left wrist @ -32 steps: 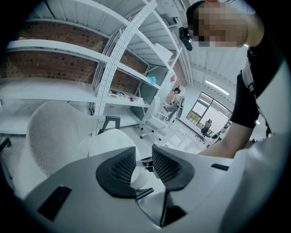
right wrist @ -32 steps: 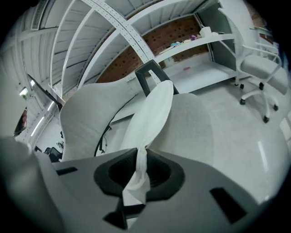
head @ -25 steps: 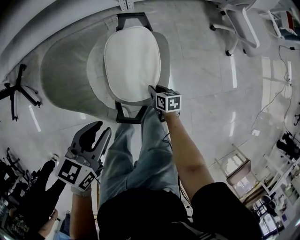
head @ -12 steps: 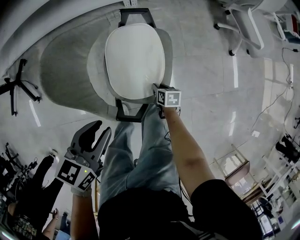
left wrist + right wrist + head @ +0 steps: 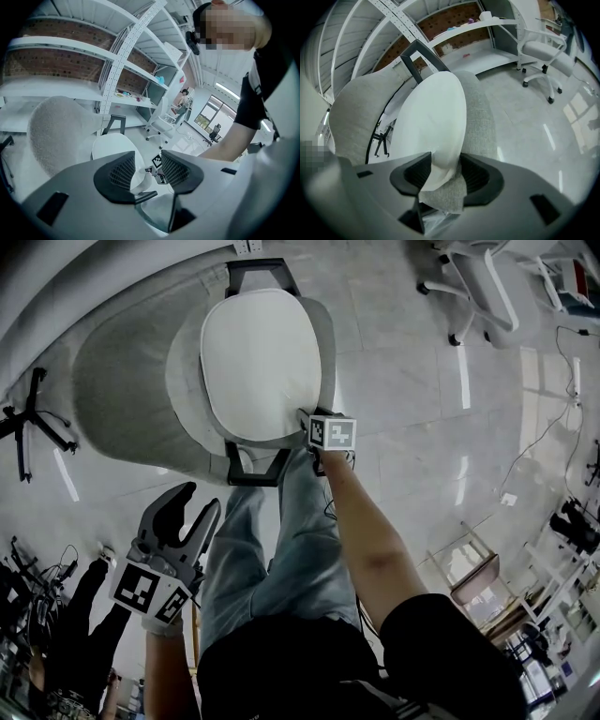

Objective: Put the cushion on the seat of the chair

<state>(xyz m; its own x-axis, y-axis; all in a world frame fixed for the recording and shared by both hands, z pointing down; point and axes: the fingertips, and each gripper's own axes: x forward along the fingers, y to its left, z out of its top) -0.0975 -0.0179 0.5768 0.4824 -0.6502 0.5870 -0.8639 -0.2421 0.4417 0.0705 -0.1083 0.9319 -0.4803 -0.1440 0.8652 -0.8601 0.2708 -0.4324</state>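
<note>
Jaws of left hand-held gripper [image 5: 199, 499]: opening wide, nothing between, beside the person's leg [image 5: 234, 554].
Jaws of right hand-held gripper [image 5: 446, 174]: opening, cushion's front edge loose between them.
Cushion [image 5: 261, 362]: flat on the chair [image 5: 131, 381] seat [image 5: 324, 343].

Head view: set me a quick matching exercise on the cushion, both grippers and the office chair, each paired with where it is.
Things:
1. cushion
2. left gripper
3. right gripper
4. office chair

Places:
A. at the cushion's near edge
B. lying on the grey chair's seat
C. on the floor, upper right
D. lower left, nothing between its jaws

Pairs: 1-B, 2-D, 3-A, 4-C

Both grippers' jaws are opening; the cushion's edge sits between the right ones.
</note>
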